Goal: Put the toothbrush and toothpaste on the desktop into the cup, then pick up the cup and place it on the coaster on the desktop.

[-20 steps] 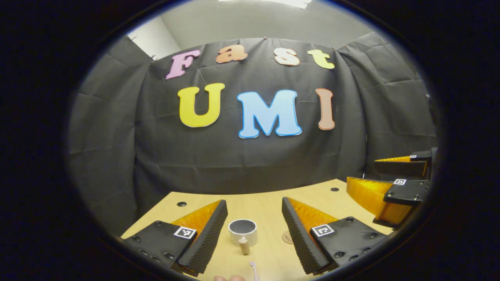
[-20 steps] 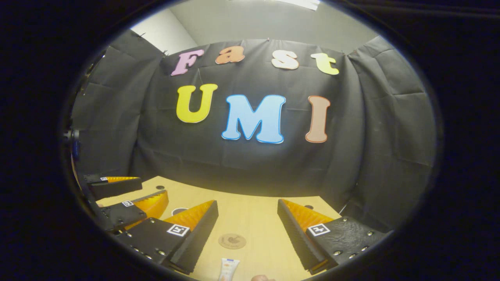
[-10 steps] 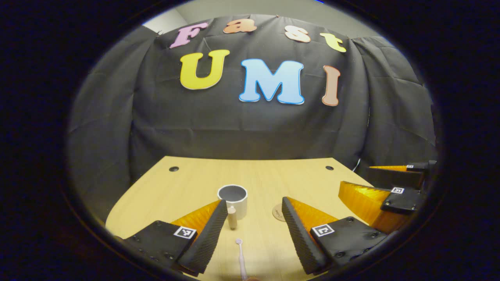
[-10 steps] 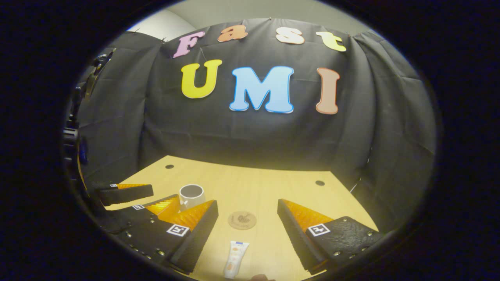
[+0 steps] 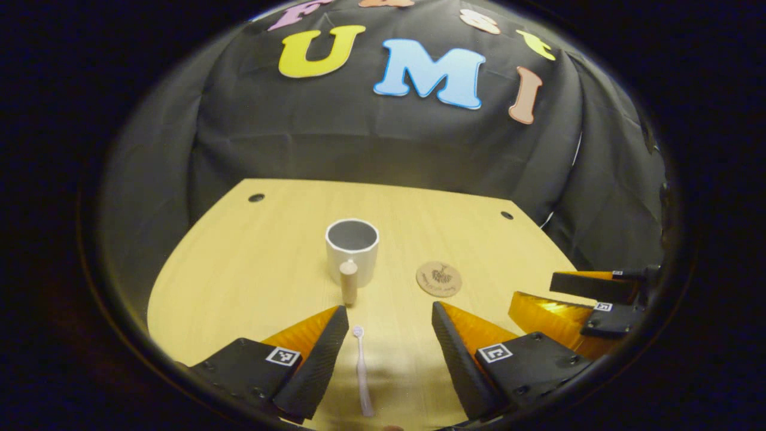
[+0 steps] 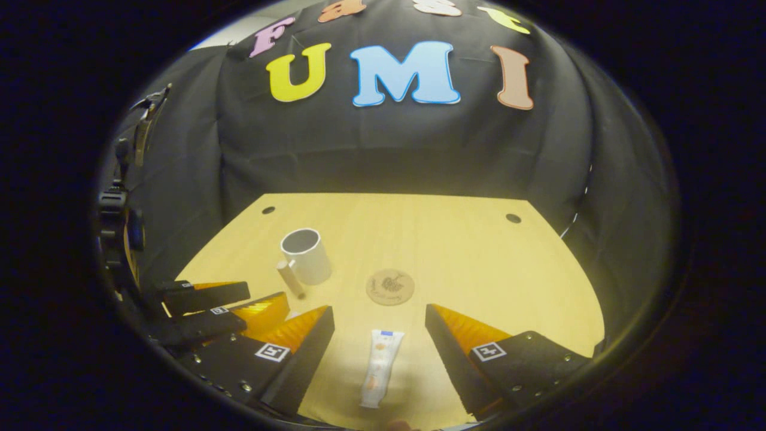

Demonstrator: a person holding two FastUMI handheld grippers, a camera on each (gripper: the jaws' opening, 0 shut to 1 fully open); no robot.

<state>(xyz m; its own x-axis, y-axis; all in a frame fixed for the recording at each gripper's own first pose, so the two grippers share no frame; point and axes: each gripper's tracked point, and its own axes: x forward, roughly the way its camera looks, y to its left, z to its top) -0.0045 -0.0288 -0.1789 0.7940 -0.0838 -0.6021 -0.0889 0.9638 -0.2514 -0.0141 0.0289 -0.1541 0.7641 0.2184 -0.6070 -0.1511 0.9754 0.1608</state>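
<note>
Both grippers agape: left gripper (image 5: 389,317) over toothbrush (image 5: 361,371), seemingly untouched.

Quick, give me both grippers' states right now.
Left gripper: open, holding nothing; the thin pale toothbrush lies on the desktop between its fingers.
Right gripper: open, holding nothing; the white toothpaste tube lies between its fingers.

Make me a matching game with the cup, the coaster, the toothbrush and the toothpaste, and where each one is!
Things:
1. cup
2. coaster
3. toothbrush
4. toothpaste

Places or states:
A. lies between the left gripper's open fingers
B. flat and round, nothing on it
C. stands upright, empty, handle toward the camera
D. lies between the right gripper's open fingers

Pairs: 1-C, 2-B, 3-A, 4-D
</note>
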